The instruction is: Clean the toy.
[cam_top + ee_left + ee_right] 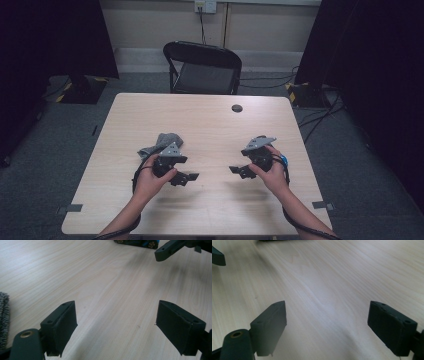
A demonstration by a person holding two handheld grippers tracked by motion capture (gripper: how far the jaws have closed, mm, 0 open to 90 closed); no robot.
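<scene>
On the pale wooden surface (210, 120) a person holds a gripper in each hand, both low over the near half and pointing inward at each other. The left gripper (186, 177) has its fingers (60, 327) spread wide with nothing between them, just bare wood under the gap. The right gripper (239, 171) is the same: fingers (269, 327) wide apart and empty, over bare wood. The two sets of fingertips are apart, with a clear stretch of wood between them.

A crumpled grey cloth (160, 144) lies on the surface just behind the left gripper, at its far left side; in the left gripper view its fuzzy edge (3, 320) sits beside the left finger, not touching it. Beyond the surface's far edge stands a black folding chair (202, 67).
</scene>
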